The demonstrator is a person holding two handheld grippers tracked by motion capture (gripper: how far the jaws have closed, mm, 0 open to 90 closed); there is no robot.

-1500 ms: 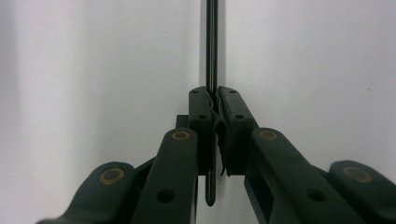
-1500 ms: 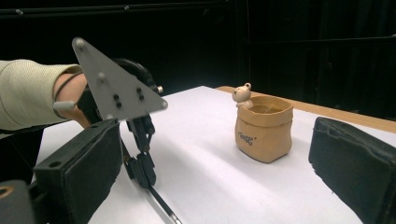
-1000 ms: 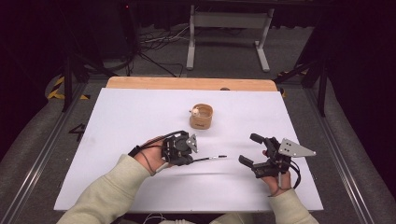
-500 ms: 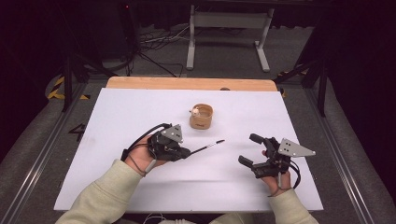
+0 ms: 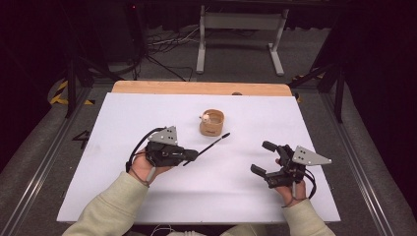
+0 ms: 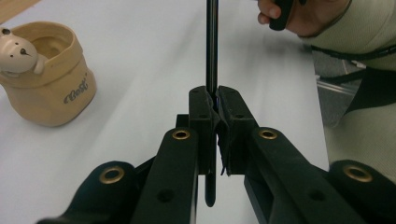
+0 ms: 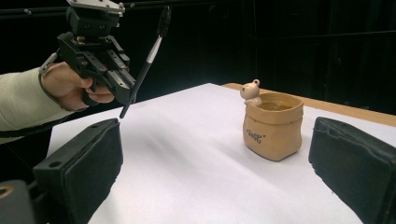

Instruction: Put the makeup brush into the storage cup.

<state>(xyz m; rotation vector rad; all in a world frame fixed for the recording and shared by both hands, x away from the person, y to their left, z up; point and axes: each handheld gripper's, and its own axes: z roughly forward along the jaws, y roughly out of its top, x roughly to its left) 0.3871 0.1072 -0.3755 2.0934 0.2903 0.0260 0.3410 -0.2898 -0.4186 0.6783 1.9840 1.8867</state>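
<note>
Item: slim black brush (image 5: 209, 145), which my left gripper (image 5: 189, 155) is clamping, pointing toward cup (image 5: 212, 123) mid-desk; right gripper (image 5: 265, 158) is gaping, holding nothing.

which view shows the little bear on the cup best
The left gripper view: the bear is close on the cup rim. The right gripper view shows it smaller, and the high view barely resolves it.

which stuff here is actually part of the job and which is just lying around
In use, as far as it shows:
left gripper, shut on the thin black pen
bear cup, likely its target
right gripper, open, holding nothing

Just there:
white table sheet
metal stand and floor cables behind the table
</note>
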